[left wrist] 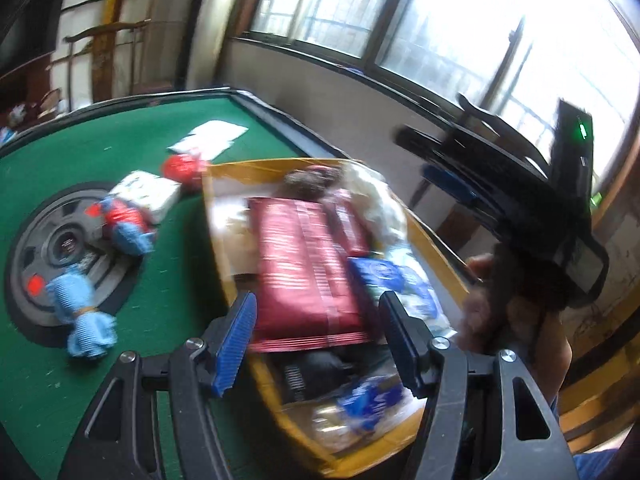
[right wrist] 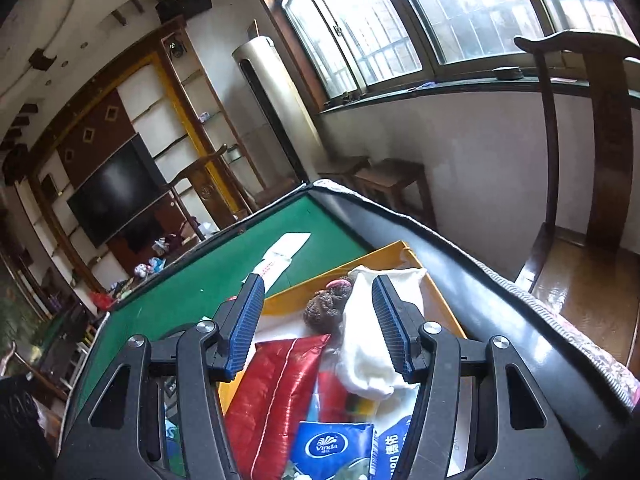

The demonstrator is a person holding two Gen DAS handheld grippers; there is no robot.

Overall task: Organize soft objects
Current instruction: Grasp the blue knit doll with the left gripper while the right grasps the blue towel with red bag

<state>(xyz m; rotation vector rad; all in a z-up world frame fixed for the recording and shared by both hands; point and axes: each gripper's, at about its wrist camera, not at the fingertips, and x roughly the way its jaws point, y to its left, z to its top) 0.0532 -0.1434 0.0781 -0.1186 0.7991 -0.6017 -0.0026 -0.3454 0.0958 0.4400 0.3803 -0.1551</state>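
Yellow box [right wrist: 436,280] hugs table edge [right wrist: 460,280]; green felt [left wrist: 168,136] leftward open

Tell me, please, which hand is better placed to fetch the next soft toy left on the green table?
Probably the left. Its tongs stand open and empty, and its view shows the blue toy and red-and-blue toy lying close left of the yellow box. The right tongs, also open, face the box's contents.

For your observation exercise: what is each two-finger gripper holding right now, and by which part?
Nothing. The left gripper and the right gripper both stand open, pads touching nothing, above the yellow cardboard box of soft packs.
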